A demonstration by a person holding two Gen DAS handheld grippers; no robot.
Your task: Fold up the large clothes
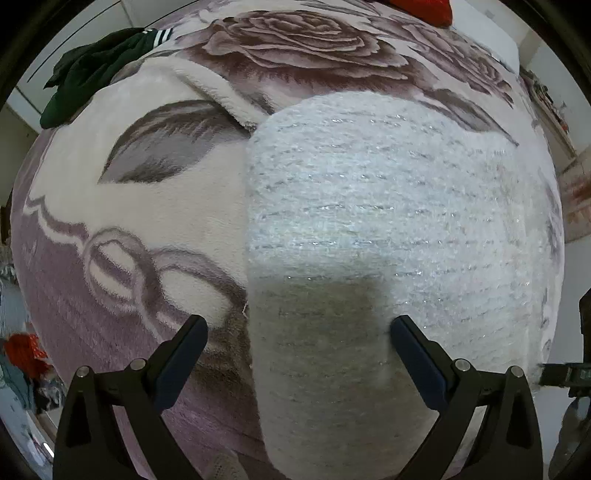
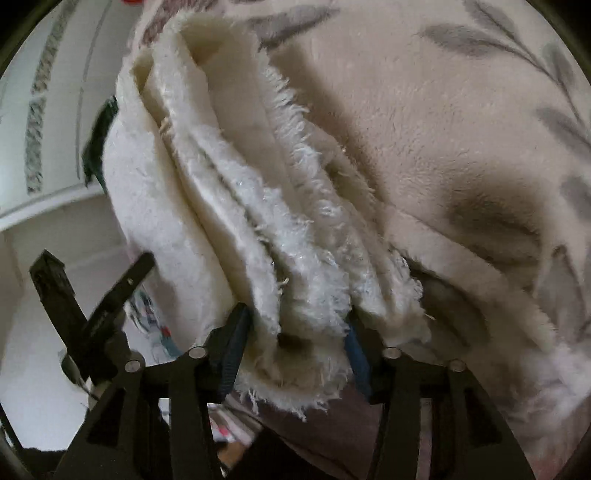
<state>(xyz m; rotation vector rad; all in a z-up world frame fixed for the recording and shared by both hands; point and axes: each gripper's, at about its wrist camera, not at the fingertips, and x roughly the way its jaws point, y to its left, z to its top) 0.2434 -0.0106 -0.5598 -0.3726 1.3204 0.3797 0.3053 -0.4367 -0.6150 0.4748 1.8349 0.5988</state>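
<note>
A white fuzzy knit garment with silver threads (image 1: 388, 221) lies folded flat on a floral blanket (image 1: 147, 206). My left gripper (image 1: 299, 332) is open above its near part, holding nothing, its shadow on the knit. In the right wrist view, my right gripper (image 2: 295, 328) is shut on the stacked fringed edges of the same white garment (image 2: 221, 206), with several layers bunched between the fingers (image 2: 236, 332). The blanket (image 2: 424, 129) lies behind it.
A dark green garment with white stripes (image 1: 96, 70) lies at the blanket's far left. A red item (image 1: 424, 11) sits at the far edge. The other gripper (image 2: 85, 314) shows at left in the right wrist view. A white wardrobe (image 2: 48, 110) stands behind.
</note>
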